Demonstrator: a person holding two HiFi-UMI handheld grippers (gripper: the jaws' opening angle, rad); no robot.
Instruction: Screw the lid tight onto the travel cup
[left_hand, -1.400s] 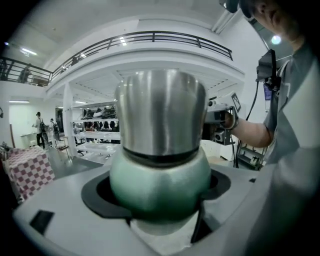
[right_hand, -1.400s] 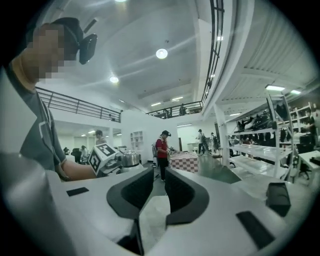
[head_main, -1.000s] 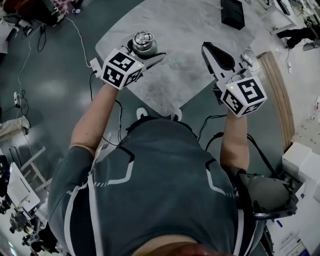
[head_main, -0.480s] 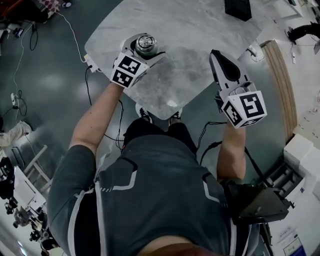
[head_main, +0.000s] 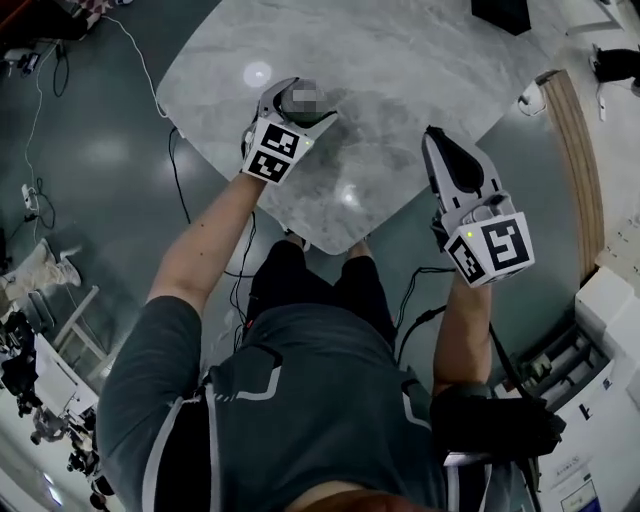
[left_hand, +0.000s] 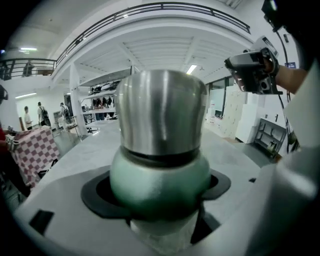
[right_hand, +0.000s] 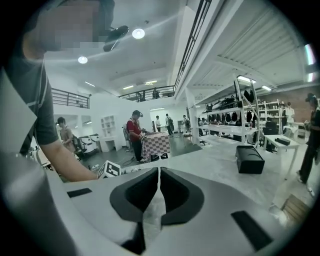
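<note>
The green travel cup (left_hand: 160, 175), topped by its steel lid (left_hand: 162, 110), is clamped upright between the jaws of the left gripper (head_main: 300, 103) over the grey marbled table (head_main: 400, 60), while the right gripper (right_hand: 158, 192) is held apart from it, fingers pressed together on nothing.

The left gripper (left_hand: 157, 195) clamps its black pads on the green body of the travel cup (left_hand: 160, 172), upright at centre, with its steel lid (left_hand: 162, 110) toward 12 o'clock. A grey table (left_hand: 75, 155) spreads behind. The right gripper (left_hand: 250, 70) shows at 2 o'clock and a checked cloth (left_hand: 37, 150) at 9 o'clock.
</note>
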